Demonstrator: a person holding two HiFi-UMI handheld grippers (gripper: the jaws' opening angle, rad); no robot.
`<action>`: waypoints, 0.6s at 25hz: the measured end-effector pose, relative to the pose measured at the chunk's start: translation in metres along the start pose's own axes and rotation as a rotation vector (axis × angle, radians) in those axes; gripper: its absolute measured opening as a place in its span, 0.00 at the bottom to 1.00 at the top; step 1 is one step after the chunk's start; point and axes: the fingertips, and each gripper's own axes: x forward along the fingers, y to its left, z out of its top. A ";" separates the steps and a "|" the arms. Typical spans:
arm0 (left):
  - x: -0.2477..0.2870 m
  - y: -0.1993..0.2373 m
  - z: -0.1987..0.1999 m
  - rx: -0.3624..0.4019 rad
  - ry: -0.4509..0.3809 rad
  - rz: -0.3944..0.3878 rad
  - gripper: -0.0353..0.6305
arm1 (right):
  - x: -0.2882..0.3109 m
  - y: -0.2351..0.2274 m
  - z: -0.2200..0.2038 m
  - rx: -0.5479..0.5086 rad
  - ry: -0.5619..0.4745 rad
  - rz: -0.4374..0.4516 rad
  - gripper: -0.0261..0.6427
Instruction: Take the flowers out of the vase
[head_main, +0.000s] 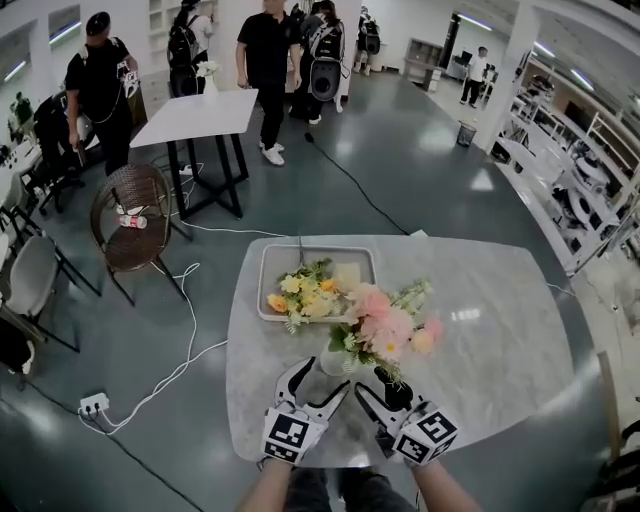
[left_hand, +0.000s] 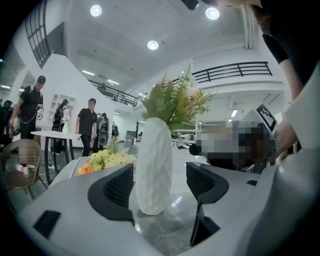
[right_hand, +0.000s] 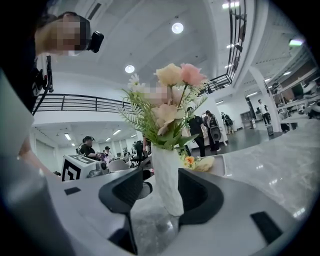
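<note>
Marble table (head_main: 500, 330), near edge: left gripper (head_main: 322, 378) and right gripper (head_main: 380, 386) both have their jaws spread and grasp nothing. The white vase (head_main: 335, 362) stands just ahead between them, holding pink flowers (head_main: 385, 325). A tray (head_main: 268, 270) sits at the far edge, and open marble runs to the right edge

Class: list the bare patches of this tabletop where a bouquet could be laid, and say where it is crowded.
Free: the right side of the table, between the pink flowers and the right edge; a narrower strip left of the tray. Crowded: the near edge, where the left gripper and right gripper flank the vase; the tray, holding yellow flowers.
</note>
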 end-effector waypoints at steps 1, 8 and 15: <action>0.004 0.001 0.001 0.012 0.001 -0.004 0.55 | 0.003 0.000 0.003 -0.002 -0.013 -0.001 0.36; 0.027 0.004 -0.002 0.087 0.019 -0.054 0.60 | 0.023 -0.001 0.015 -0.063 -0.064 -0.023 0.40; 0.042 0.006 0.000 0.182 0.006 -0.060 0.62 | 0.033 -0.006 0.027 -0.128 -0.101 -0.027 0.41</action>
